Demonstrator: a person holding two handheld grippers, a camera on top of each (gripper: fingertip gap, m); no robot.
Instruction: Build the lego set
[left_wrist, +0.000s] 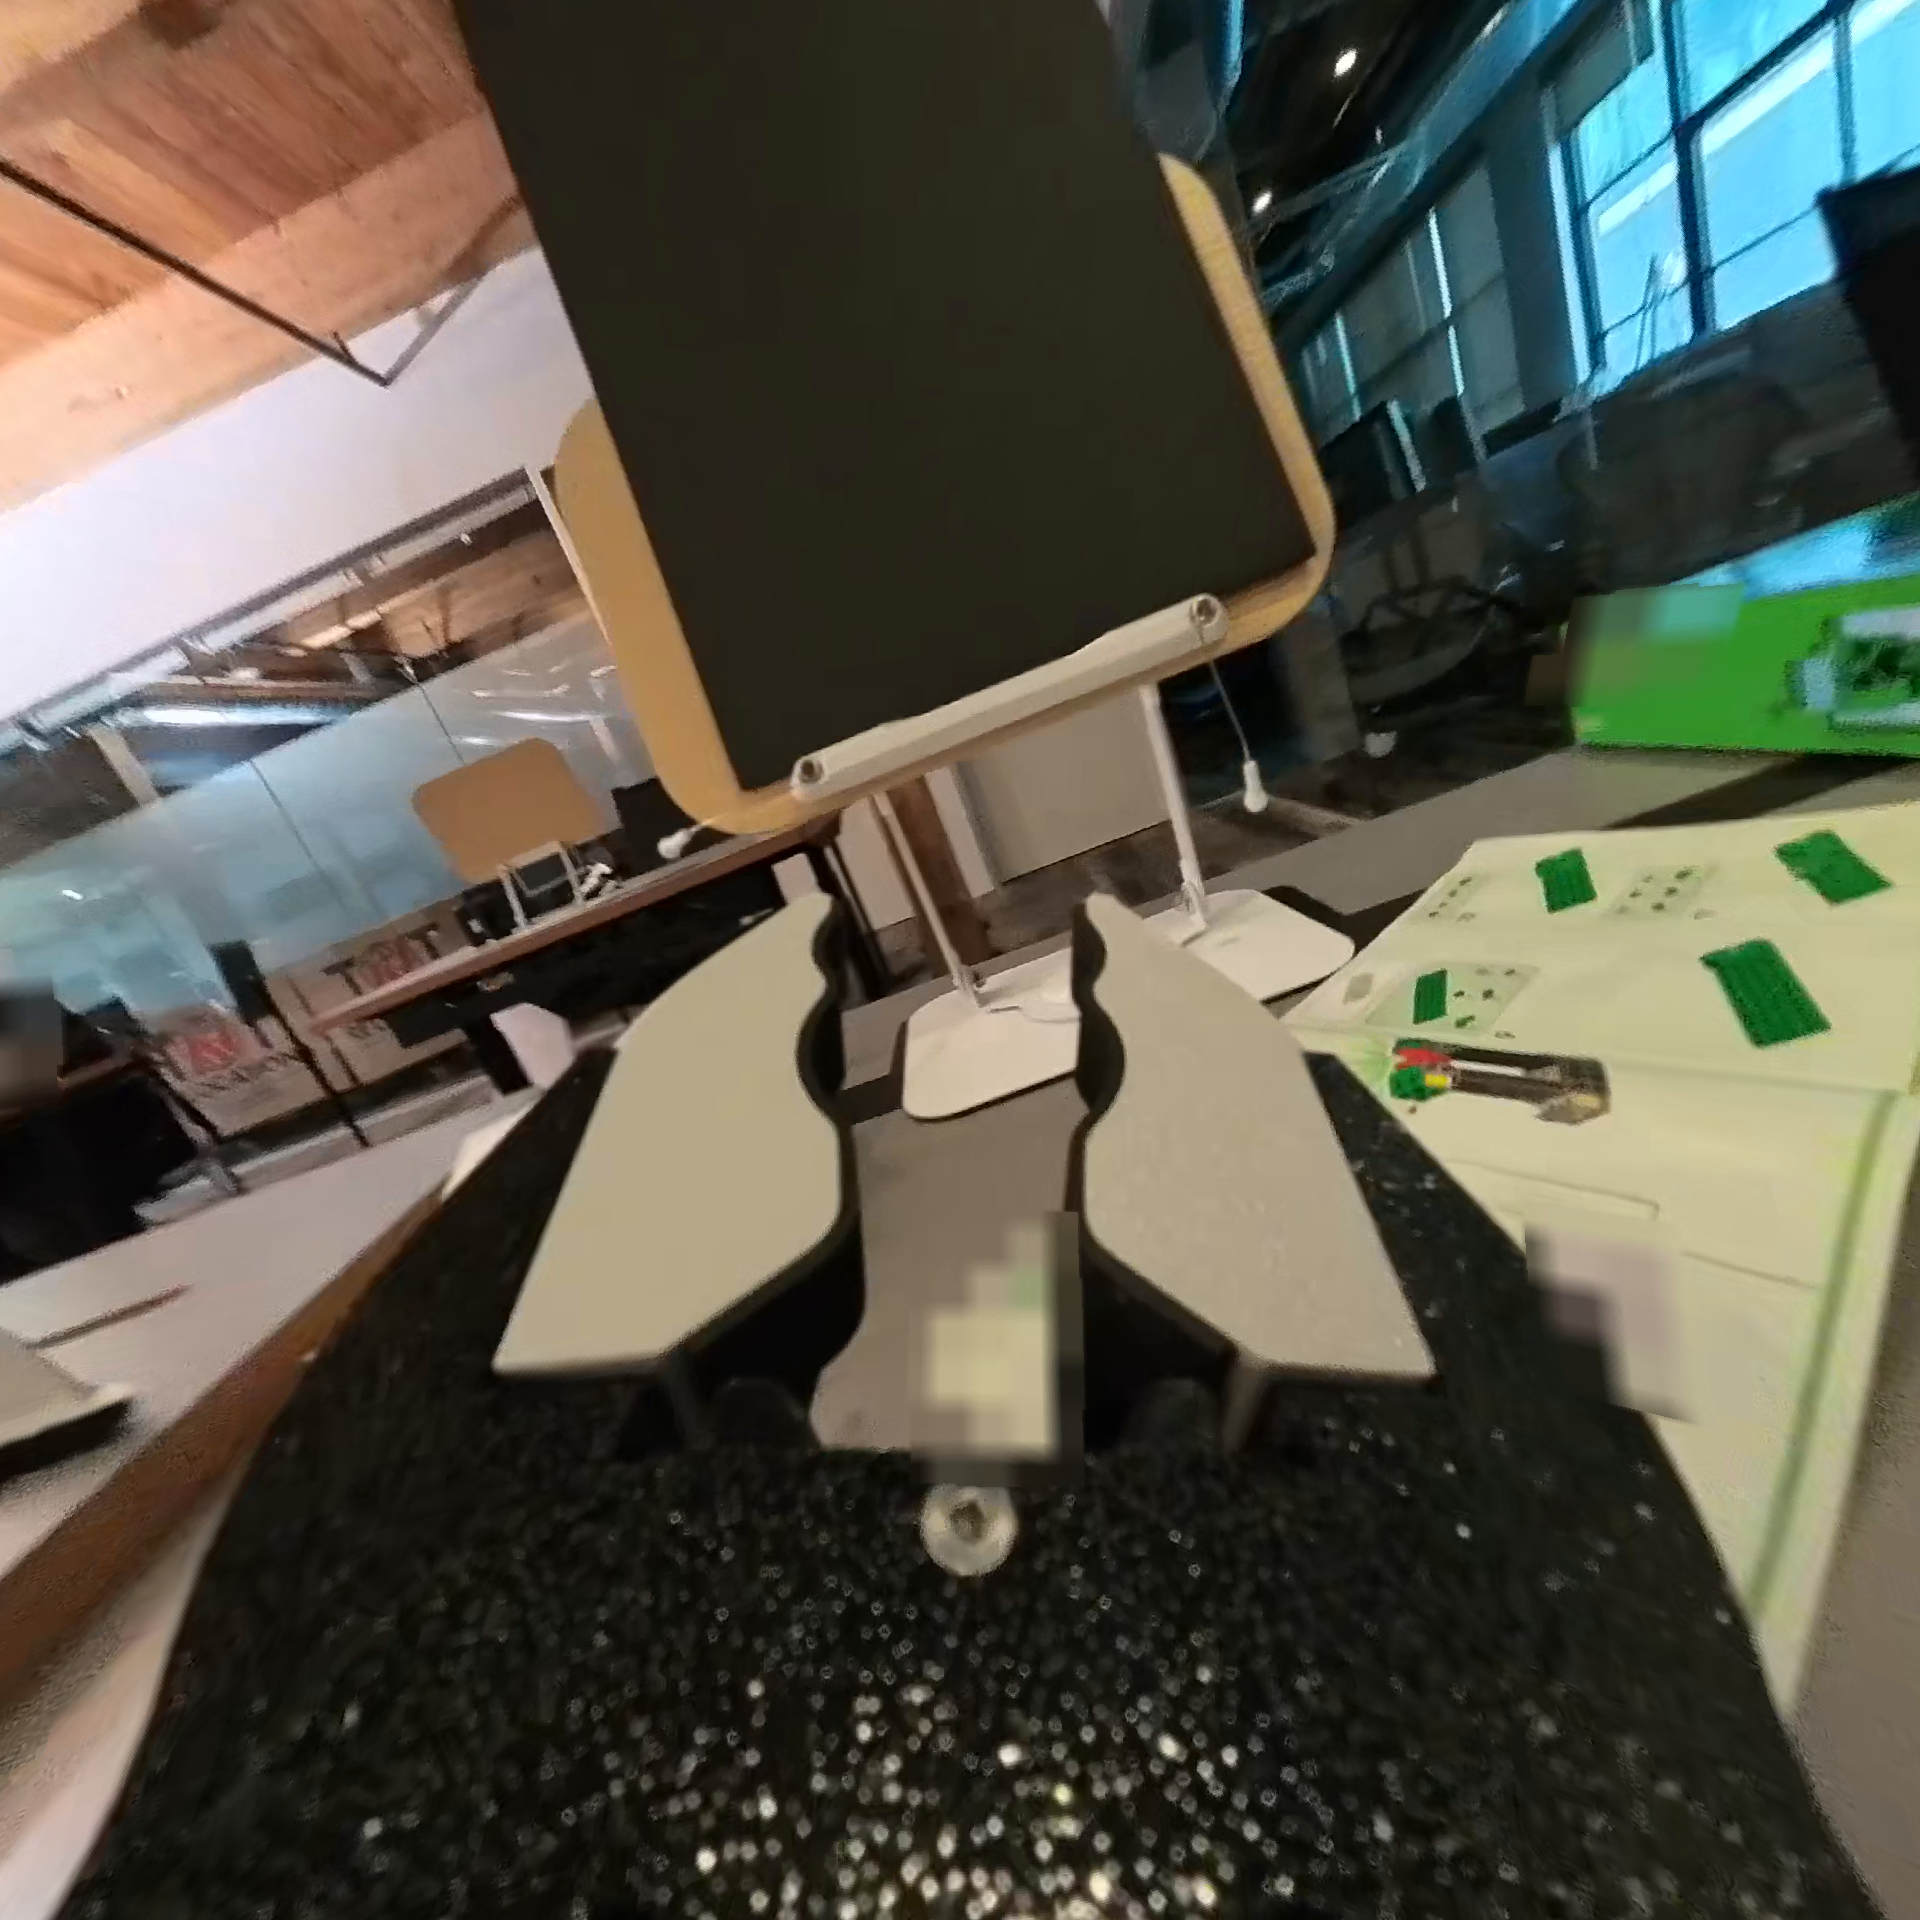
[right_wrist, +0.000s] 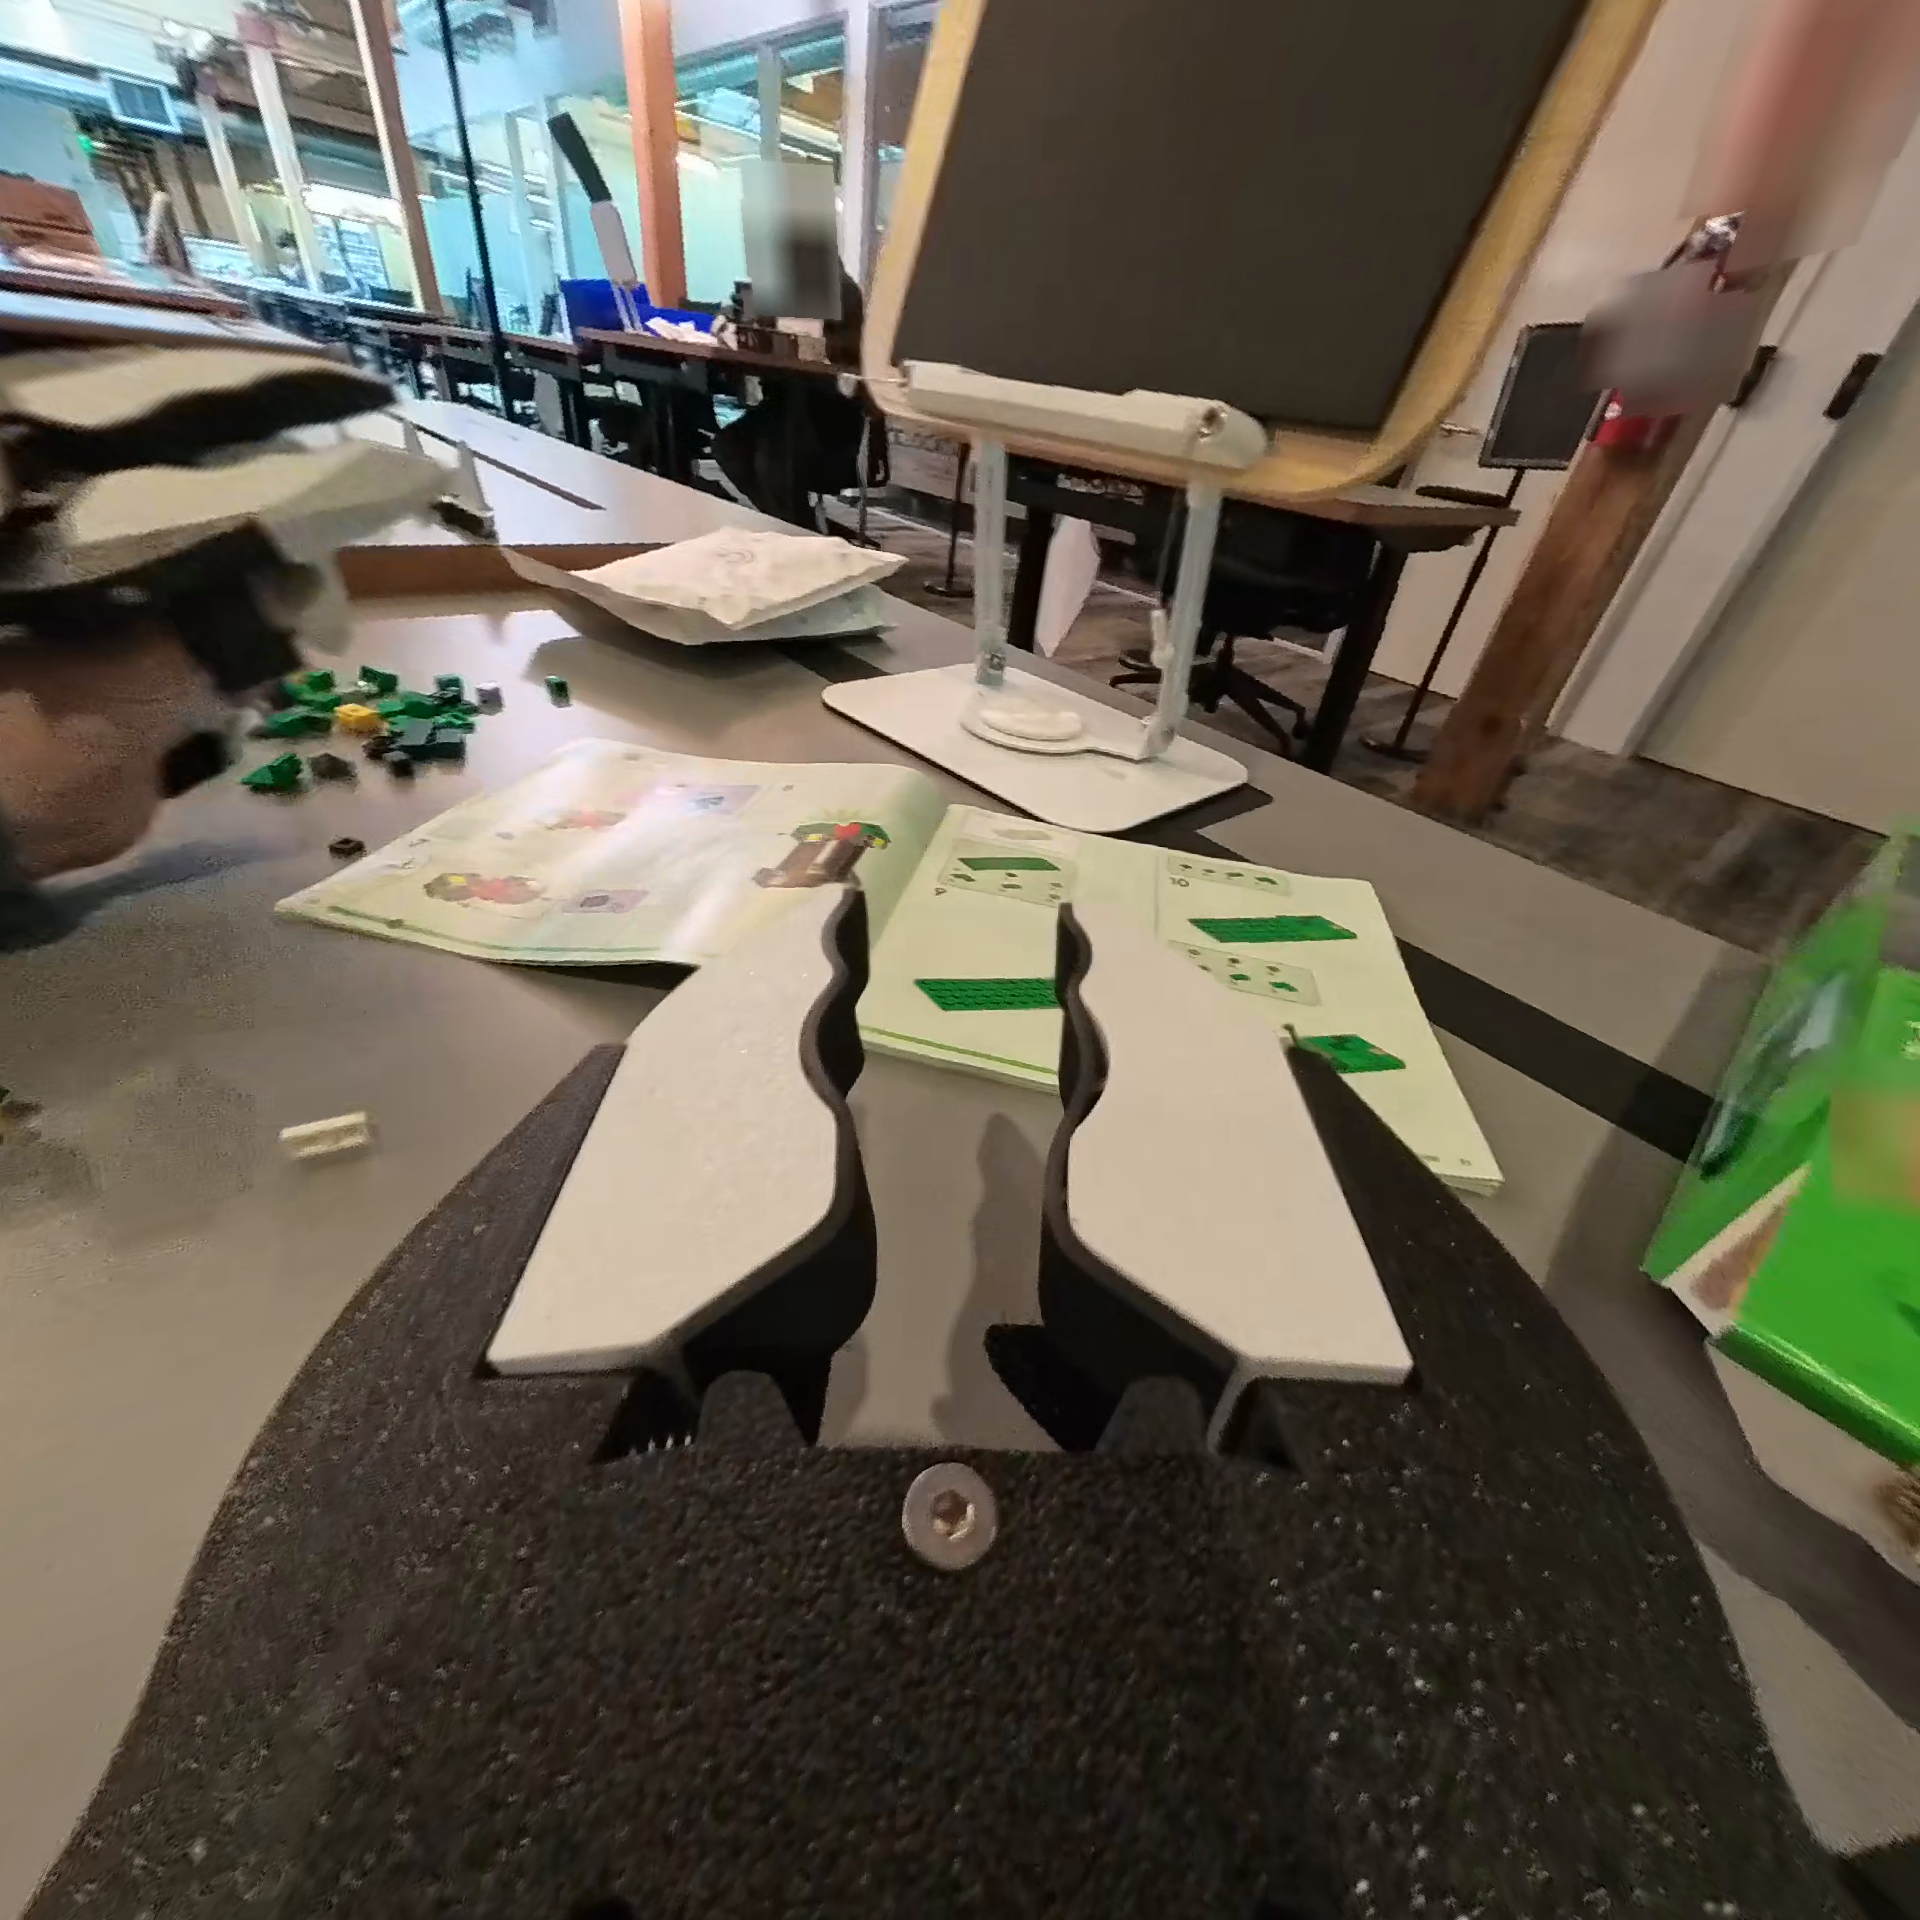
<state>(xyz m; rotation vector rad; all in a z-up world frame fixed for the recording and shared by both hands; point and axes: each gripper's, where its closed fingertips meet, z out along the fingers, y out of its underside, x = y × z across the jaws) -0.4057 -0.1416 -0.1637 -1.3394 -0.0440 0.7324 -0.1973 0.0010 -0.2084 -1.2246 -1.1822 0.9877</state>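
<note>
Loose lego pieces (right_wrist: 364, 717), mostly green with one yellow, lie in a pile on the grey table (right_wrist: 260, 1039) at the far left. A single white piece (right_wrist: 327, 1135) lies nearer. The open instruction booklet (right_wrist: 644, 862) lies in the middle; it also shows in the left wrist view (left_wrist: 1621, 997). My right gripper (right_wrist: 958, 914) is open and empty, low over the booklet's near edge. My left gripper (left_wrist: 956, 935) is open and empty, raised and pointing at a tablet stand. It also shows blurred in the right wrist view (right_wrist: 426, 436), above the pile.
A dark tablet (right_wrist: 1195, 208) on a white stand (right_wrist: 1039, 769) stands behind the booklet. A green lego box (right_wrist: 1818, 1195) sits at the right edge. Crumpled paper bags (right_wrist: 727, 582) lie at the back. A small black piece (right_wrist: 343, 847) lies left of the booklet. About 25 cm separates my left fingertips from my right. To reach the single white piece (right_wrist: 327, 1135) in a straight line is about 15 cm for my right fingers, about 20 cm for my left.
</note>
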